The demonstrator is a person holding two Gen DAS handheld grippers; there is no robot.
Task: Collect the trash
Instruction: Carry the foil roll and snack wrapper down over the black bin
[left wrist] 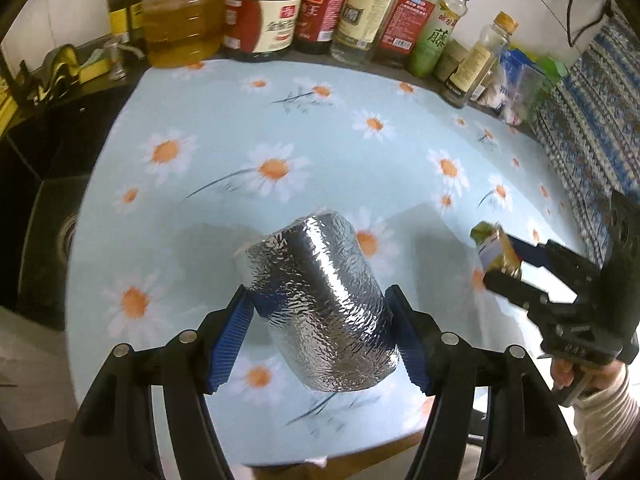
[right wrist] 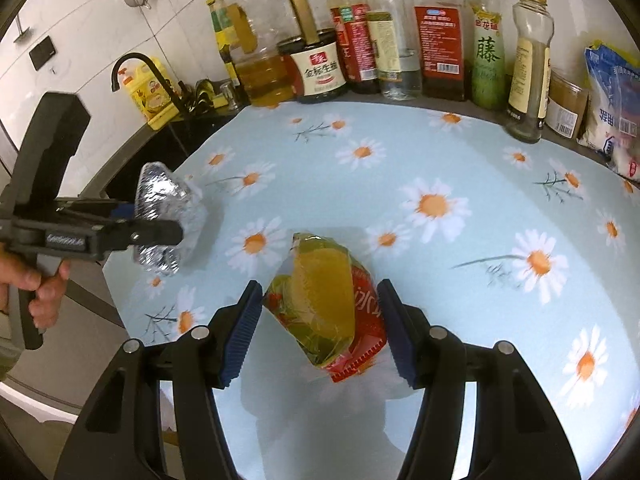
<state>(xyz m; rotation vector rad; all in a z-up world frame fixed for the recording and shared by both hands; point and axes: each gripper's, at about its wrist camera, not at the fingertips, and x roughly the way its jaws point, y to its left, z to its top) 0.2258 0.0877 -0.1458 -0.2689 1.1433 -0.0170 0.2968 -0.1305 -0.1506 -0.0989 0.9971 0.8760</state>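
My left gripper (left wrist: 316, 332) is shut on a silver foil-covered cylinder (left wrist: 320, 304), held above the daisy-print tablecloth (left wrist: 280, 128). My right gripper (right wrist: 320, 328) is shut on a crumpled red and yellow drink carton (right wrist: 328, 304), also held above the cloth. In the left wrist view the right gripper (left wrist: 508, 264) shows at the right with the carton (left wrist: 496, 248) in it. In the right wrist view the left gripper (right wrist: 168, 224) shows at the left with the foil cylinder (right wrist: 164, 220).
A row of oil and sauce bottles (right wrist: 360, 40) lines the back of the counter. A black sink (left wrist: 52, 216) with a faucet (right wrist: 140, 68) lies to the left. Bagged goods (right wrist: 612, 100) and a patterned cloth (left wrist: 592, 120) are at the right.
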